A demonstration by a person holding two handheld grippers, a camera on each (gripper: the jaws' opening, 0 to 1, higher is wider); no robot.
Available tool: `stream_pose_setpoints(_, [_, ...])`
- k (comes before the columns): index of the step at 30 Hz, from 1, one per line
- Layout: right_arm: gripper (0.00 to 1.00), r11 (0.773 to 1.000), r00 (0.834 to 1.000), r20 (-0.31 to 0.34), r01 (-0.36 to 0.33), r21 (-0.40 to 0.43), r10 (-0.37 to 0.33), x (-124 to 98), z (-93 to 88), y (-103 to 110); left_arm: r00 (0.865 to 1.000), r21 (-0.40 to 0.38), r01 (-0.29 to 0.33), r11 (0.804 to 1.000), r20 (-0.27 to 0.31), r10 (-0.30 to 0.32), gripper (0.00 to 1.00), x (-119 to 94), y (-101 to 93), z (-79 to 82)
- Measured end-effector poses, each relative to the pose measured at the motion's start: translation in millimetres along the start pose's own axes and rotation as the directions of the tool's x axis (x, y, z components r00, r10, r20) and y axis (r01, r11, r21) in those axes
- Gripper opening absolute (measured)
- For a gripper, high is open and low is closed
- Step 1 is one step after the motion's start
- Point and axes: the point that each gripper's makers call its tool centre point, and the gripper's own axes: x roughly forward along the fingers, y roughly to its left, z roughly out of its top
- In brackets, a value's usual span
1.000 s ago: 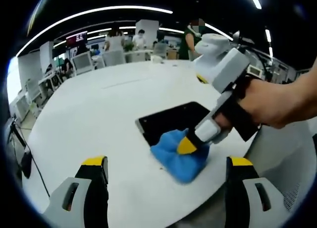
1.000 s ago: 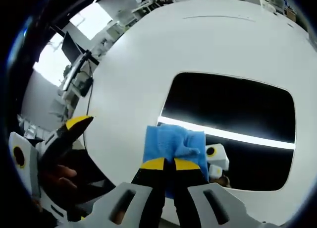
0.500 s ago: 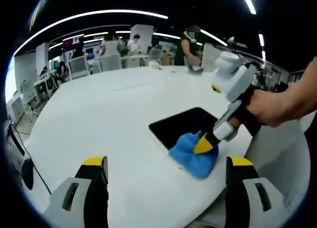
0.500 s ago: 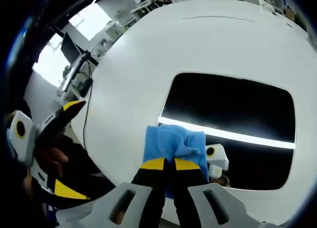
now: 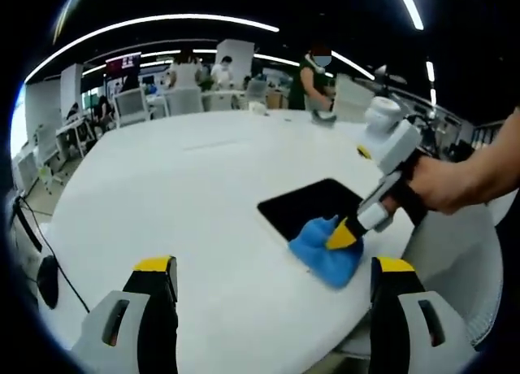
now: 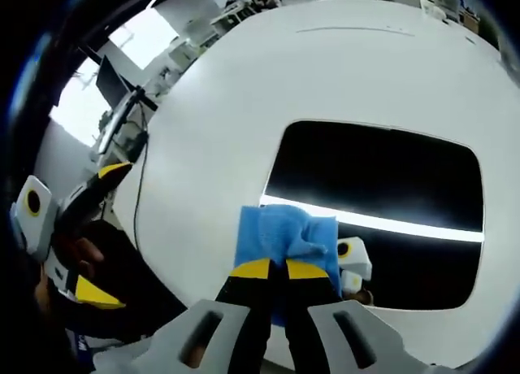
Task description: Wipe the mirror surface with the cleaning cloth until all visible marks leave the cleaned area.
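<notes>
A dark rectangular mirror (image 6: pixel 382 203) lies flat on the round white table (image 6: pixel 244 106); it reflects a bright ceiling light strip. My right gripper (image 6: pixel 270 270) is shut on a blue cleaning cloth (image 6: pixel 284 234), pressing it onto the mirror's near left corner. In the left gripper view the mirror (image 5: pixel 313 205) sits right of centre, with the cloth (image 5: pixel 325 248) at its near corner under the right gripper (image 5: pixel 345 234), held by a person's hand. My left gripper (image 5: pixel 272 268) stands open above the table with nothing between its fingers; it also shows at the left (image 6: pixel 81 228).
Desks, chairs and several people stand in the office beyond the table's far edge (image 5: pixel 219 118). A cable (image 5: pixel 32 236) hangs off the table's left side. A monitor (image 6: pixel 110 77) stands past the table rim.
The left gripper has drawn back and shifted, so mirror and cloth look smaller and further right in its view. The right gripper stays pressed on the cloth in the same spot.
</notes>
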Motion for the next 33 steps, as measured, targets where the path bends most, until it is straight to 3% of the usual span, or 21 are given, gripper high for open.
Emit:
stream_pose_setpoints(10, [0.0, 1.0, 1.0, -0.01, -0.02, 0.007, 0.02, 1.9, 1.7, 2.5, 1.0, 0.047, -0.017, 0.999, 0.011, 0.016, 0.99, 3.4, 6.9, 7.6])
stream_pose_setpoints(16, [0.0, 0.999, 1.0, -0.013, -0.028, 0.027, 0.028, 3.0, 3.4, 1.6, 1.0, 0.068, 0.002, 0.998, -0.015, -0.001, 0.99, 5.6, 3.0, 2.9])
stream_pose_setpoints(33, [0.0, 0.999, 0.999, -0.02, -0.026, 0.026, 0.027, 8.0, 14.8, -1.3, 0.999, 0.026, 0.007, 1.0, 0.035, -0.008, 0.99, -0.5, 2.0, 8.6])
